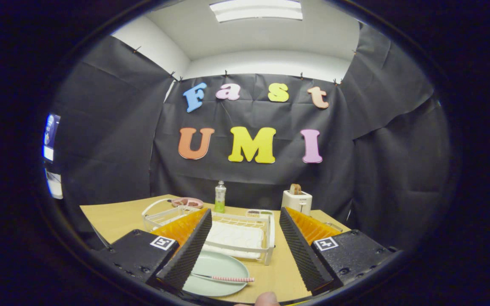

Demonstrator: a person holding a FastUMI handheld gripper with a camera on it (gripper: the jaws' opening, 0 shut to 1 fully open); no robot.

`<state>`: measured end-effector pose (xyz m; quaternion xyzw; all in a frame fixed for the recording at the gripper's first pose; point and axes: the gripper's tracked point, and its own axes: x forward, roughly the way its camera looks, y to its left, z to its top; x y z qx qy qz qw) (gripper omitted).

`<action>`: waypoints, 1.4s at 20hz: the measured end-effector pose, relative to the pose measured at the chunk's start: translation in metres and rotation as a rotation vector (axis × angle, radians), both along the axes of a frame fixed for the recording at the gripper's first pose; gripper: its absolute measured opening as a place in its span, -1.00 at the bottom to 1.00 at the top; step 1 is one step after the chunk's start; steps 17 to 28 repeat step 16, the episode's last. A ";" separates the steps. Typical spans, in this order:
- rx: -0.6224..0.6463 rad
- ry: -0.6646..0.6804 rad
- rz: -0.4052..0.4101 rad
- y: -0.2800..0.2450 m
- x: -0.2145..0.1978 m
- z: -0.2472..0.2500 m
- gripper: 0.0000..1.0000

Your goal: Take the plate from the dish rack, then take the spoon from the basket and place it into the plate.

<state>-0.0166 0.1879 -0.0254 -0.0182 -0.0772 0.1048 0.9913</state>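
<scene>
our gripper fingers stand apart, empty, above the plate where the spoon seemingly rests, dish rack just beyond.

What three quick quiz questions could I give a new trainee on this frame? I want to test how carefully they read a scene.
1. True or false: the spoon lies on the pale green plate.
2. What stands just beyond the plate, between the tool's fingers? A) a kettle B) a white dish rack C) a pan
3. Fill in: the tool's fingers are ____ and hold nothing.

Key
1. True. The spoon's patterned handle points toward the plate's rim, away from the near finger.
2. B. The rack sits on the wooden table, with a green bottle and a white toaster farther back.
3. Open, set wide apart.
</scene>
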 end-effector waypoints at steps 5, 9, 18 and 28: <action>0.026 0.007 -0.017 0.003 0.007 -0.002 1.00; 0.051 0.011 -0.026 0.010 0.009 -0.007 1.00; 0.067 0.022 -0.055 0.015 0.012 -0.013 1.00; 0.067 0.022 -0.055 0.015 0.012 -0.013 1.00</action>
